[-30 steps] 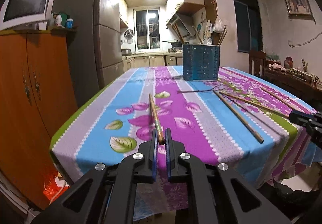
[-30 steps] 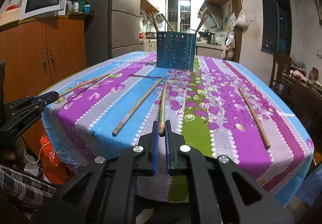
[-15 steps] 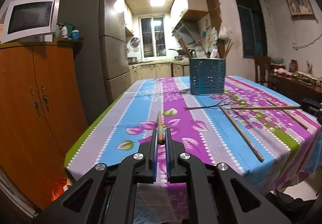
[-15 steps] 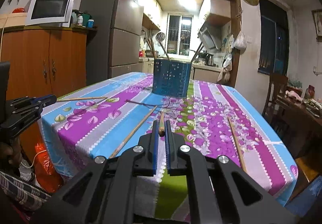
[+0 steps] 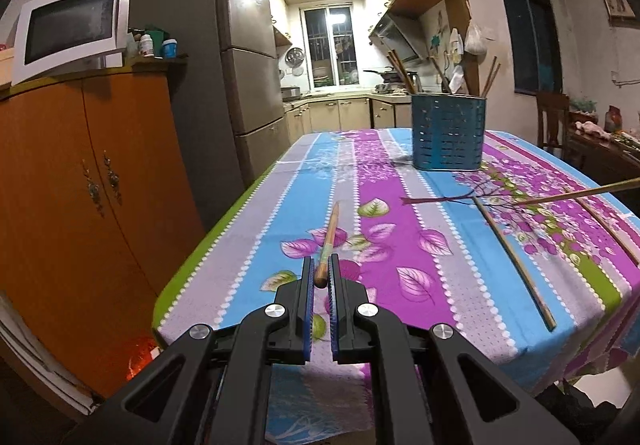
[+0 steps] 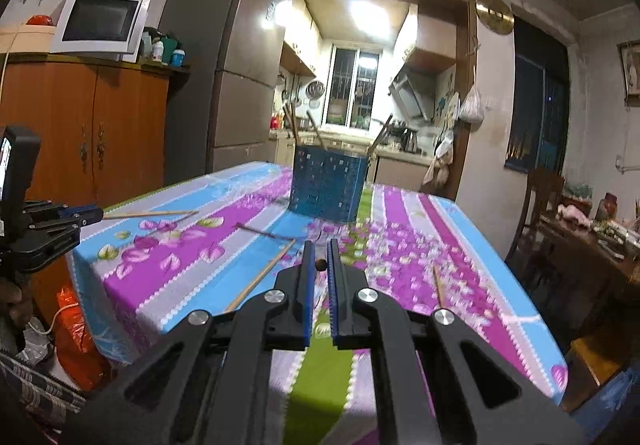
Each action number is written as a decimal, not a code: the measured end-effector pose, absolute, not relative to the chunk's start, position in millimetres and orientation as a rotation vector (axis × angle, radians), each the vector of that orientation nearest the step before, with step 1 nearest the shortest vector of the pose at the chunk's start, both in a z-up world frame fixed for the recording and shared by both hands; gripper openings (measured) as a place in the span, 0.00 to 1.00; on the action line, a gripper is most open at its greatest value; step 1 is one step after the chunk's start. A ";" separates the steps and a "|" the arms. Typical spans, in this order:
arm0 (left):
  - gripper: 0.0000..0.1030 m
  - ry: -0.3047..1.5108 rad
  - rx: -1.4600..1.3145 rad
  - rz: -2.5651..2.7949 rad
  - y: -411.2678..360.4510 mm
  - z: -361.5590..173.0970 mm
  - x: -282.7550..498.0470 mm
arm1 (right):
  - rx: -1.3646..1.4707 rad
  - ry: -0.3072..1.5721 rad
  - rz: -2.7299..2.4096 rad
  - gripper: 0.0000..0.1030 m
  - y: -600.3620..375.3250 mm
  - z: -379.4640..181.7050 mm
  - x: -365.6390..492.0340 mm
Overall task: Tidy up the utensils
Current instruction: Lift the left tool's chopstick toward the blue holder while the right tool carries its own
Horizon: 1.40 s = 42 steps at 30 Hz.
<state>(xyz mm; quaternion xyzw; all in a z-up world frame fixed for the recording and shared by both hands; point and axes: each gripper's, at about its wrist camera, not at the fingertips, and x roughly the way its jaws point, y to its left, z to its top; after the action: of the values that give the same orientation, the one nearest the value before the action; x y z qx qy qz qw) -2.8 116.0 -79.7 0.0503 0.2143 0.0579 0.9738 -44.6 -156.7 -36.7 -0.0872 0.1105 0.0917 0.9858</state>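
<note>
Tablecloth (image 5: 400,229): striped blue, purple, grey and green, printed with pink leaves and white dotted lines. Utensil holder (image 5: 447,131): teal-blue, perforated. Chopsticks (image 5: 514,257): tan wood. Cabinet (image 5: 80,205): orange-brown. Refrigerator (image 5: 236,85): grey. Microwave (image 5: 68,27): white frame, dark door. Gripper pads (image 5: 307,309): blue on black.

Gripper arms (image 5: 320,273) look like matt black plastic with shiny metal screws. Wooden chopstick (image 5: 329,237) clamped between them, glossy printed tablecloth (image 5: 400,245) underneath, perforated blue holder (image 5: 447,131) up ahead looks like plastic.

Floral-clothed table (image 5: 460,285); blue utensil holder (image 5: 447,133); loose chopsticks (image 5: 514,257).
</note>
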 end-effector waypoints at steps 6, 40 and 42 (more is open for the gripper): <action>0.08 0.432 0.132 0.153 117.1 -63.7 11.6 | -0.166 0.195 0.204 0.04 -160.7 -13.7 -27.3; 0.08 0.434 0.175 0.121 109.4 1.9 98.2 | -0.009 0.215 0.278 0.04 -198.0 55.7 78.3; 0.08 0.442 0.156 0.093 111.9 9.6 104.1 | 0.005 0.223 0.286 0.04 -199.7 57.4 83.8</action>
<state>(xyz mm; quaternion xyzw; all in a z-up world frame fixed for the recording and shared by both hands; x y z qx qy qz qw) 104.1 111.9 9.6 0.0774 0.2190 0.0460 0.9716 83.8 -199.7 57.4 0.0023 0.1107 0.1422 0.9836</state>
